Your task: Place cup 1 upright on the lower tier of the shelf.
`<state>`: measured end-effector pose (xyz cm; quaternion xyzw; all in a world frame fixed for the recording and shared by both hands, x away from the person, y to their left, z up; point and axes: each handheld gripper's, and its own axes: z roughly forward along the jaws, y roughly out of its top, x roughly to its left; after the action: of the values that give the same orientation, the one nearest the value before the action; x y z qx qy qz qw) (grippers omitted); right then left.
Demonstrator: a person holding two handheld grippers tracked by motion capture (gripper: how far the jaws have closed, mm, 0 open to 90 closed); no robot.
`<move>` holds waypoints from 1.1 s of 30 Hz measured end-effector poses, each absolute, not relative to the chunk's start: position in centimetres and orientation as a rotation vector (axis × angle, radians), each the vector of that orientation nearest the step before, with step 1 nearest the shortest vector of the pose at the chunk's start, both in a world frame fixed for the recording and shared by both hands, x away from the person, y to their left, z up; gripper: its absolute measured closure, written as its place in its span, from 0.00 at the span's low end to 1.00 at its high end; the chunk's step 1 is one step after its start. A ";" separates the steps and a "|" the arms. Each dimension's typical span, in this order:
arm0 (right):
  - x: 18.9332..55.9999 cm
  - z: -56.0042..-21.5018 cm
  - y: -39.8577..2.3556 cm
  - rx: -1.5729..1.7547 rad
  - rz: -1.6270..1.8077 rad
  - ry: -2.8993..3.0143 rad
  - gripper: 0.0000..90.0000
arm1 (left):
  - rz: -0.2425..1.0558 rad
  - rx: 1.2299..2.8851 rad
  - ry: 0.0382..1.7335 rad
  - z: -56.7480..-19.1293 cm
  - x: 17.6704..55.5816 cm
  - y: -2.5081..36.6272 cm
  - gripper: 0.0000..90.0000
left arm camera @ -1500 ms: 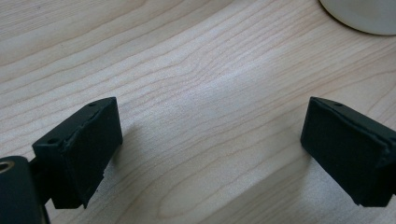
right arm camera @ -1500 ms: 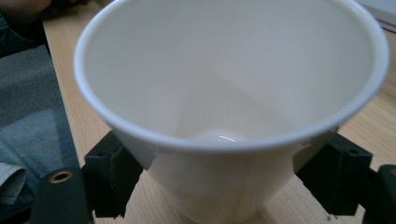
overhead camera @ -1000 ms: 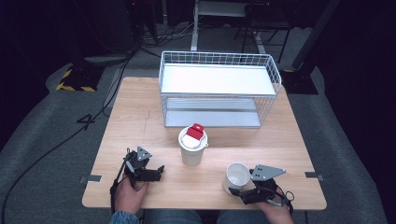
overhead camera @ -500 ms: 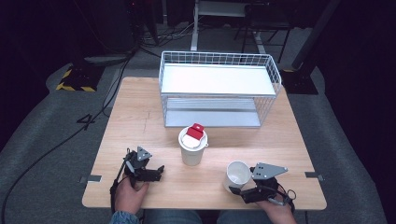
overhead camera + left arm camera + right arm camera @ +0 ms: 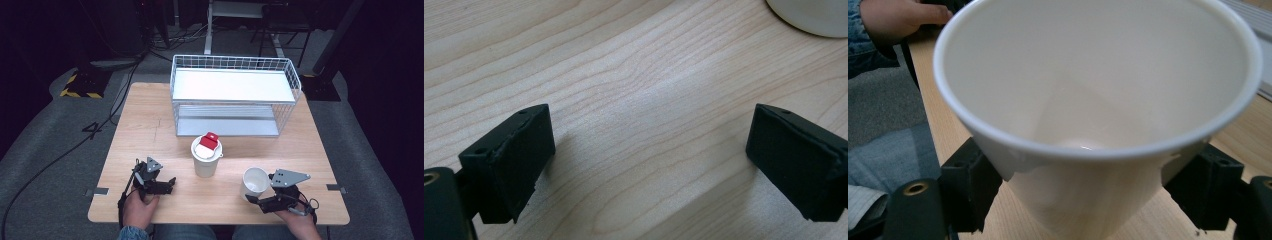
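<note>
A person seated at a wooden tabletop (image 5: 150, 125) is working with a handheld gripper in each hand. The right gripper (image 5: 256, 199) is clamping an empty white paper cup (image 5: 254, 183) between its jaws, which are pressing on the lower part of the cup's wall from both sides, denting it slightly. The cup is sitting tilted, its long axis leaning away from upright, with the open mouth pointing up and back toward the gripper's own camera; in the right gripper view the inside of the cup (image 5: 1098, 100) is showing bare and white down to its bottom.

Beyond those jaws and off to their left, a second white cup (image 5: 205, 157) is standing upright on the tabletop, with a red and white packet (image 5: 207, 142) sticking out of its mouth. Farther still, a white wire basket (image 5: 235, 97) is sitting at the far side of the tabletop, holding a flat white board inside.

The left gripper (image 5: 167, 185) is resting low over the wood, its jaws standing wide apart and gripping nothing; bare wood grain is lying between them, and the round base of the upright cup (image 5: 814, 17) is edging in ahead of the jaws, to their right.
</note>
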<state>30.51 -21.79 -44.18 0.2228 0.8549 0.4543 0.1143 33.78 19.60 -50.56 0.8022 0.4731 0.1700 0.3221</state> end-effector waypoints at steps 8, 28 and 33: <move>31.6 -43.1 -21.6 0.674 1.335 2.482 0.25 | 0.447 2.106 1.244 -50.6 33.8 19.6 0.07; 35.3 -40.5 -21.0 0.752 1.301 2.400 0.25 | 0.449 2.104 1.246 -50.5 34.0 19.6 0.07; 36.3 -40.1 -20.7 0.770 1.293 2.379 0.25 | 0.449 2.106 1.252 -50.5 34.2 19.5 0.07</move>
<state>36.30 -20.74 -40.06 0.2698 0.8340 0.4532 0.1624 34.17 19.51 -50.53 0.8011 0.4762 0.1707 0.3199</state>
